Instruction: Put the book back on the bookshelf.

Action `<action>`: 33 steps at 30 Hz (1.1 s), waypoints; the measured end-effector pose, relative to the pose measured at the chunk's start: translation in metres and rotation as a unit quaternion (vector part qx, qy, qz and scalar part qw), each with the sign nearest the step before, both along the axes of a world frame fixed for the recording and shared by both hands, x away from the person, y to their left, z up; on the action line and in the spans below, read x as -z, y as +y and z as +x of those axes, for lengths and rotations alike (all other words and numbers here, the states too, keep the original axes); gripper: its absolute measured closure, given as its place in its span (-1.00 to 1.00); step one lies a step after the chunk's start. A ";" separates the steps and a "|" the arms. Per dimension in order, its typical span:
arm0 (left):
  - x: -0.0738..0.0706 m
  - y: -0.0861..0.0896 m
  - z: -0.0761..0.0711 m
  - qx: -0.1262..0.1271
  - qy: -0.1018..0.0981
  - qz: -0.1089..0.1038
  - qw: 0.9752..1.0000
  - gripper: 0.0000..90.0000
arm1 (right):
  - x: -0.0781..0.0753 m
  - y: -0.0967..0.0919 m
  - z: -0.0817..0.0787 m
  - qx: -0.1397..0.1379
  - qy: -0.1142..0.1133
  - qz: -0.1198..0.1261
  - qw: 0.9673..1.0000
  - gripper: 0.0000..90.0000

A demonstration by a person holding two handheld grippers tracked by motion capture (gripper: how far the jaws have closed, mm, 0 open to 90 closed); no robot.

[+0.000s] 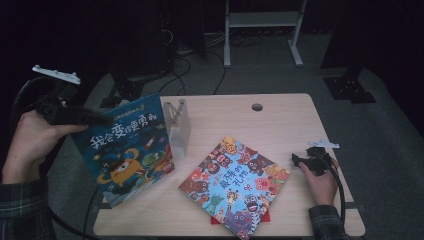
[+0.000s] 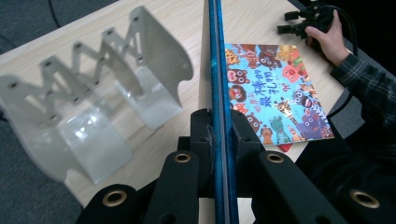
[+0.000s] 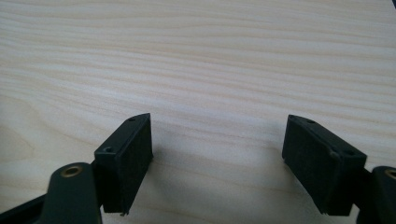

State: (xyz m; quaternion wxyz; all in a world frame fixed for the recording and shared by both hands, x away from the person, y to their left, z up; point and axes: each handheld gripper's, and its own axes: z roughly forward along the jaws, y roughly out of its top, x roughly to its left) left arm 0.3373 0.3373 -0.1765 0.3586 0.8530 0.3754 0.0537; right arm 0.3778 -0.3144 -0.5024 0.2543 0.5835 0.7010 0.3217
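Left gripper (image 2: 219,135) clamped on blue book (image 2: 217,70), right gripper (image 3: 217,163) apparently empty, gaping.

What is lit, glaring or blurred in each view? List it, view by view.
High view: the room behind is dark and only the pale wooden table is well lit; the picture is soft. Left gripper view: glare on the clear plastic base of the grey folding book stand; the blue picture book clamped in the left claw is blurred close up. Right gripper view: even light, soft shadows under the open right claw.

Blue picture book (image 1: 127,150), lifted upright, tilted over table's left edge
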 end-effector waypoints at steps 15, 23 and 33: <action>0.018 0.060 -0.010 -0.109 -0.011 0.003 0.994 0.83 | 0.000 0.000 0.000 0.000 0.000 0.000 1.000 -0.48; 0.030 0.067 0.003 -0.158 -0.036 0.009 0.987 0.83 | 0.000 0.000 0.000 0.000 0.000 0.000 1.000 -0.48; 0.038 0.063 0.031 -0.171 -0.058 -0.006 0.984 0.83 | 0.000 0.000 0.000 0.001 0.000 0.000 1.000 -0.48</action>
